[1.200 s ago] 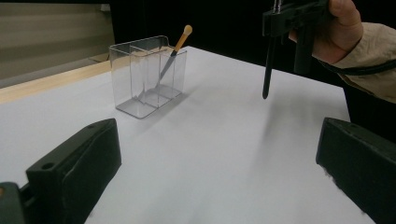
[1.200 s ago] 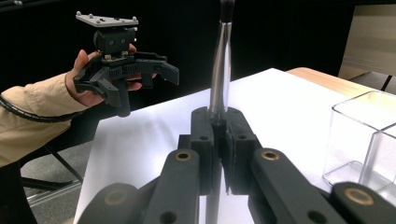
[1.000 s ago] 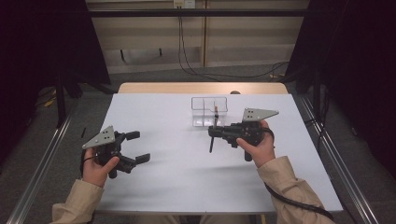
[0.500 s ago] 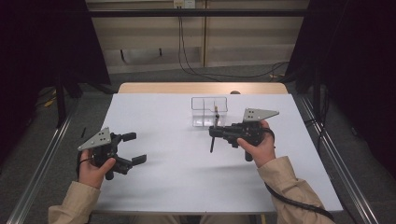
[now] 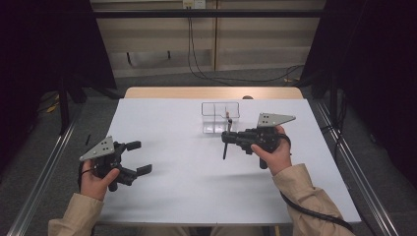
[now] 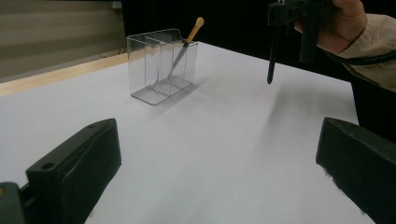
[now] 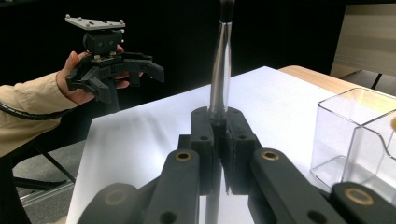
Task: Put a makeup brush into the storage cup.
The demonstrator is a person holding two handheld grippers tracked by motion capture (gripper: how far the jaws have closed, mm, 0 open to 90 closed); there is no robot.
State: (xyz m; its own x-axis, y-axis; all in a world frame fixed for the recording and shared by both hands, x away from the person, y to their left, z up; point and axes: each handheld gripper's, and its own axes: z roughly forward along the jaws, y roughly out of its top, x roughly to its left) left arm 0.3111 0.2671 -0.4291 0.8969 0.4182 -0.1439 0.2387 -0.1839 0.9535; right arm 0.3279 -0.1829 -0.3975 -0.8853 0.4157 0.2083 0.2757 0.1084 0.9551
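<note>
Nearest me, the left gripper [image 5: 132,158] waits with jaws wide and empty. The right gripper [image 5: 227,138] pinches a slim dark pen-like stick [image 7: 219,74] mid-shaft above the white table [image 5: 187,187]; it looks light, stiff, perhaps slippery. Beyond, the clear plastic divided holder [image 6: 161,65] keeps another orange-tipped stick [image 6: 187,39], partly blurred.

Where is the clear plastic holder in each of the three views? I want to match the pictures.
High view: the clear plastic holder stands at the table's far middle, just beyond the right claw.
Left gripper view: upper left of centre, a yellow-tipped tool leaning inside.
Right gripper view: at the right edge.
Shared landmark: the white table.
</note>
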